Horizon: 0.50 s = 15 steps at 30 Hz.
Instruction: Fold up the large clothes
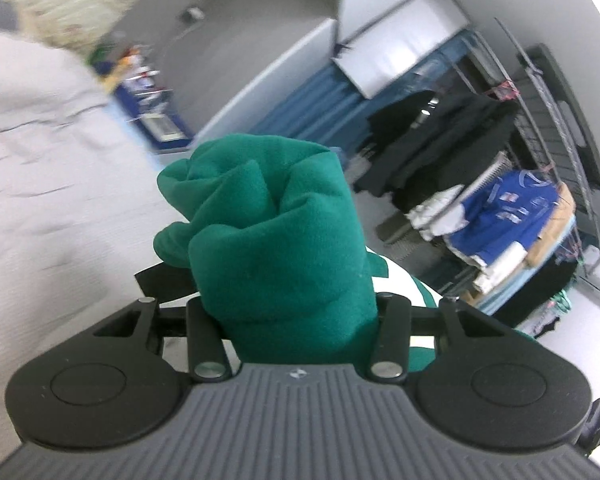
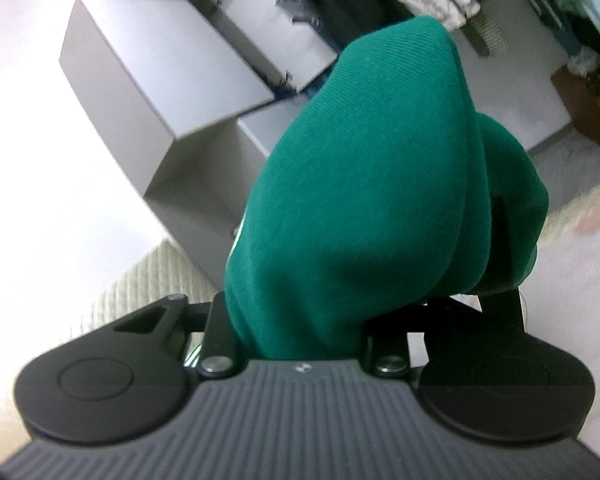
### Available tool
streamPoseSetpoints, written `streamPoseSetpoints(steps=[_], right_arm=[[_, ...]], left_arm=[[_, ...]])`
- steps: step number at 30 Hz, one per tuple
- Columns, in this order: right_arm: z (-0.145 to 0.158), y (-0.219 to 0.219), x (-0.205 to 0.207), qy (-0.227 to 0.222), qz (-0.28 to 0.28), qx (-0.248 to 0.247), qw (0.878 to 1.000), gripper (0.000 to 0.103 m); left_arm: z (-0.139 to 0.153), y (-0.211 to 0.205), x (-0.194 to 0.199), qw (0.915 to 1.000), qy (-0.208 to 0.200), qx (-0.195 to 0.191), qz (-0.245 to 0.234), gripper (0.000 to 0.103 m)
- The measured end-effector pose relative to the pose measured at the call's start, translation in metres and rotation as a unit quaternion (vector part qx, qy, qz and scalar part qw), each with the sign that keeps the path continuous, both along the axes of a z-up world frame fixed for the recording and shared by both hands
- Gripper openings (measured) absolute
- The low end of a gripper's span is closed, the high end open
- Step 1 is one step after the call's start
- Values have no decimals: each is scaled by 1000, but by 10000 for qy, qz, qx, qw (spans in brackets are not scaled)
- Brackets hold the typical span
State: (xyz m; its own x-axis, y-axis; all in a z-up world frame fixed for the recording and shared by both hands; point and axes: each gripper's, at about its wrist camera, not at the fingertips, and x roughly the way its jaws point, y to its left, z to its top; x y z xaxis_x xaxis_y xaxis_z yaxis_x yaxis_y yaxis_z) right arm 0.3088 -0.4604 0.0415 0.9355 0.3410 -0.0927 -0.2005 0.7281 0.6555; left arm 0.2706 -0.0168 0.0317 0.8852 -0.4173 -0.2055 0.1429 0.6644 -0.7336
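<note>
- Two tools grasp one green garment (image 1: 276,248), each with a thick bunch of it between its fingers.
- Left tool (image 1: 284,312): clenched on a wadded roll of the cloth, which bulges up and forward from the jaws; a white-striped part hangs just to its right.
- Right tool (image 2: 332,312): clenched on a smoother fold of the garment (image 2: 364,184), which hides both fingers.
- Beyond the left tool, well apart, a clothes rack (image 1: 500,208) holds dark and blue garments.
- Grey boxes (image 2: 160,72) stand beyond the right tool.
</note>
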Motion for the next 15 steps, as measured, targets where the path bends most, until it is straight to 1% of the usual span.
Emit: streamPoseSetpoints(steps=[2,4,7,8,10,13,15], right_arm=[[9,-24,12,-16,-145,15,9999,35],[14,-45,25,-8,-293,39,9996,35],[7,-72,49,-5,-549,44,9985,35],[5,-80,54,5,-623,23,9981,35],[-10,-99,66,94,-776,44,9969,35],[-43,-122,83,341,-988,198,9943,35],[-66,-133,84,501,-1084,233,9926,35]], left_arm=[[16,-27,23,9998,-91,68,-139,52],[26,-52,51,9994,-134,110,-283,52],[27,-93,99,9984,-100,85,-551,52],[23,-104,115,9979,-58,81,-640,52],[11,-129,144,9964,16,148,-836,52],[-17,-161,185,9945,213,226,-1000,52],[-39,-178,205,9930,374,322,-1077,52]])
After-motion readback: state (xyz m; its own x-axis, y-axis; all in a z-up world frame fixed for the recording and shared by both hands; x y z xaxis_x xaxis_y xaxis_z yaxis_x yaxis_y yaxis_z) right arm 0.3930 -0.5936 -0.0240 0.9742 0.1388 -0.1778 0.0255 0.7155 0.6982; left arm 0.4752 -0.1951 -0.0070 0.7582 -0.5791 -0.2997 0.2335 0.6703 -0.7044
